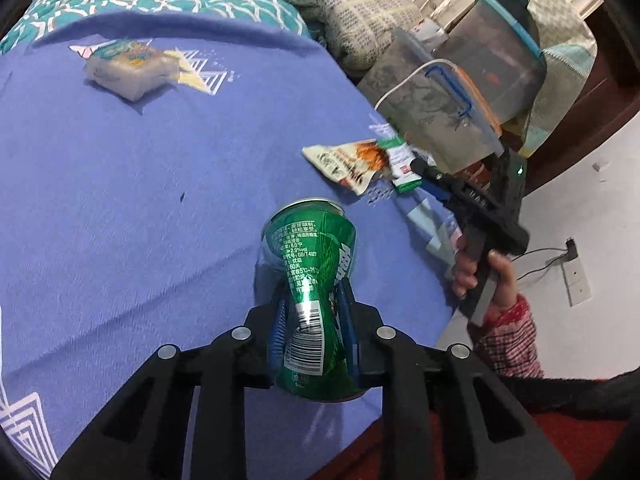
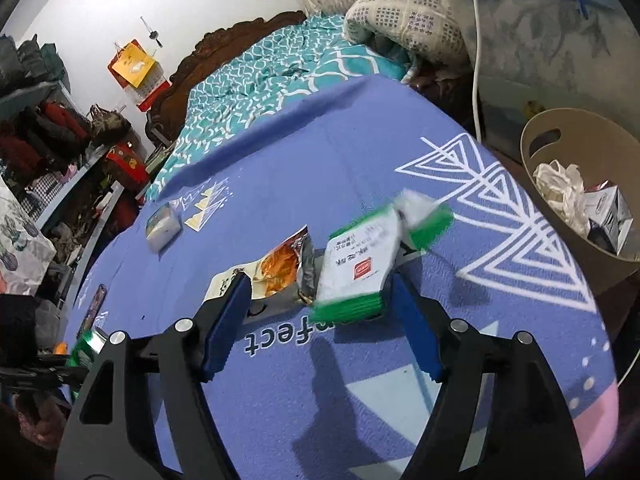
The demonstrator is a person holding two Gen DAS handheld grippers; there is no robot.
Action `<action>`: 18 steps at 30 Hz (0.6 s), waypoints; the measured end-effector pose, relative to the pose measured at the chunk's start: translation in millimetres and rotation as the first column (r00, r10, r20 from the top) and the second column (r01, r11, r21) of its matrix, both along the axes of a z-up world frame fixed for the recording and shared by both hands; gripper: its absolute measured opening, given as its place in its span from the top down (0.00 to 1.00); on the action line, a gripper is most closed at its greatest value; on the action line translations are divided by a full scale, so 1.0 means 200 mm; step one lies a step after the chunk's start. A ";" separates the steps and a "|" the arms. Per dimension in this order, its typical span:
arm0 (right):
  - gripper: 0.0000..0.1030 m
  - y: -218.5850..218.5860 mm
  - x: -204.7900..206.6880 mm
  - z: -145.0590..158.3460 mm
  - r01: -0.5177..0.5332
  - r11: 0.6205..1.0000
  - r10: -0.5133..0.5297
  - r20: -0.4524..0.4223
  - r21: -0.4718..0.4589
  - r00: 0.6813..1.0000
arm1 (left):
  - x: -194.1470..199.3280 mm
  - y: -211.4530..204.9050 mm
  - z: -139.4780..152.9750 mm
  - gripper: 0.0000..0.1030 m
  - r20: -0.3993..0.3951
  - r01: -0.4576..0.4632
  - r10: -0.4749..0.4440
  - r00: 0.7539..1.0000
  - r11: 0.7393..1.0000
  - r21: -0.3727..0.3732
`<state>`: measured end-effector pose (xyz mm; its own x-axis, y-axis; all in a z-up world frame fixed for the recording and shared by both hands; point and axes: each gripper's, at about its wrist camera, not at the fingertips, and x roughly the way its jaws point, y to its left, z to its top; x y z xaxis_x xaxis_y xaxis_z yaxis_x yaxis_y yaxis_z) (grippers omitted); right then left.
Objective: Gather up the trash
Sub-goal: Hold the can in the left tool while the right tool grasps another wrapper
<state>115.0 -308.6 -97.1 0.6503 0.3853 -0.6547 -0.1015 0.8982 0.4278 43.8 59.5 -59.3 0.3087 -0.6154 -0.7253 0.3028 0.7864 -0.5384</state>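
Note:
My left gripper is shut on a crushed green can, held above the blue bedcover. The can also shows at the left edge of the right wrist view. My right gripper is open, its blue pads either side of a white-and-green box lying on the cover. A torn orange snack wrapper lies just left of the box. In the left wrist view the right gripper is at the box and wrapper. A beige trash bin holding crumpled paper stands to the right.
A small tissue pack lies far back on the cover, also in the right wrist view. Clear storage tubs and folded quilts stand beyond the bed's right edge. Cluttered shelves line the left wall.

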 end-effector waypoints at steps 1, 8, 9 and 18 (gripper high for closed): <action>0.30 -0.01 0.01 0.00 0.003 1.000 -0.003 -0.002 -0.001 1.000 | 0.00 0.00 0.01 0.79 0.005 0.000 0.000 1.000 1.000 -0.006; 0.63 -0.03 0.08 -0.08 0.010 0.999 -0.007 -0.064 0.039 0.998 | 0.01 0.00 0.08 0.80 0.033 -0.005 0.006 0.999 1.000 -0.026; 0.67 -0.04 0.09 -0.11 0.014 0.999 -0.010 -0.076 0.047 0.997 | 0.02 -0.01 0.09 0.80 0.034 -0.006 0.007 0.999 1.000 -0.029; 0.95 0.01 0.08 -0.07 0.058 0.997 -0.058 0.001 -0.047 0.998 | 0.06 -0.04 0.09 0.80 0.034 -0.028 0.029 0.999 0.999 -0.031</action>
